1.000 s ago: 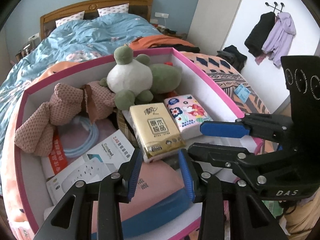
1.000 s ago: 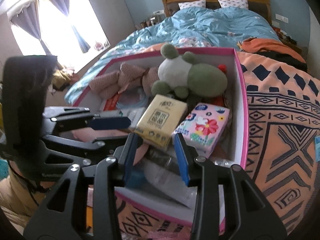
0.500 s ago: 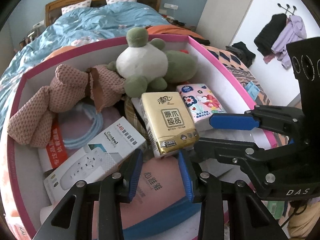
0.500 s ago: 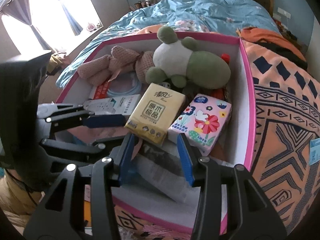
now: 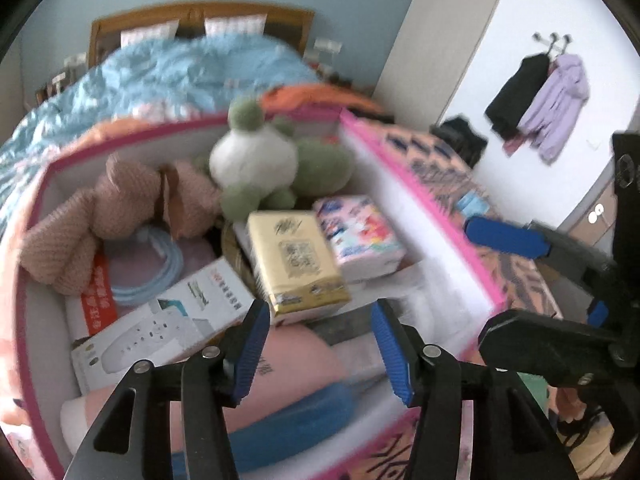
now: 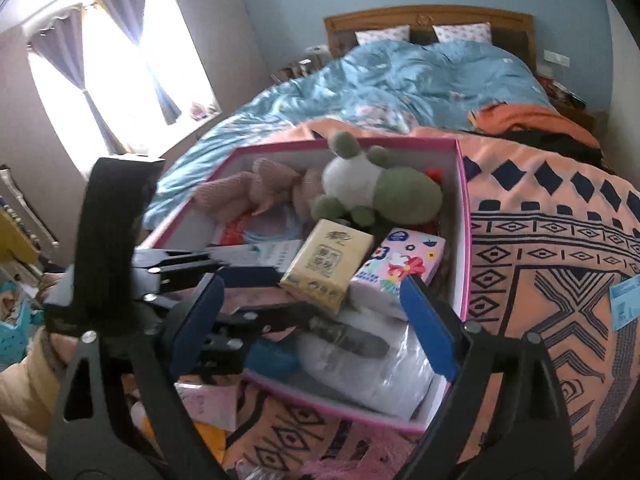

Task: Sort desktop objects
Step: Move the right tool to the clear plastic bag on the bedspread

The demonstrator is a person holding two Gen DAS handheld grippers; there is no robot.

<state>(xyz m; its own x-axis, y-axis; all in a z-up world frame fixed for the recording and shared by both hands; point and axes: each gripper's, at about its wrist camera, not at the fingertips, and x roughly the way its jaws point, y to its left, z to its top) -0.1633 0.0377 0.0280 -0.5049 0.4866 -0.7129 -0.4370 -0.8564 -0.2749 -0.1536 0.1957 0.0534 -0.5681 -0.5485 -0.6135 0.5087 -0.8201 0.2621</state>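
A pink-rimmed box (image 5: 420, 204) (image 6: 464, 216) sits on the bed, filled with things. A gold tissue pack (image 5: 294, 262) (image 6: 326, 266) lies on top, beside a pink flowered tissue pack (image 5: 358, 236) (image 6: 402, 266). Behind them lie a green and white frog plush (image 5: 264, 164) (image 6: 376, 190) and a pink knitted toy (image 5: 100, 208) (image 6: 248, 190). A white remote box (image 5: 160, 324) lies at the left. My left gripper (image 5: 318, 344) is open and empty, just before the gold pack. My right gripper (image 6: 310, 320) is open wide and empty, above the box's near end.
The box rests on an orange patterned blanket (image 6: 552, 264). A blue quilt (image 6: 400, 80) and wooden headboard (image 6: 428, 20) lie beyond. Clothes hang on the right wall (image 5: 540, 96). A clear plastic bag (image 6: 372, 372) fills the box's near corner.
Both grippers have opened wider and drawn back from the box. The gold tissue pack lies where it was.
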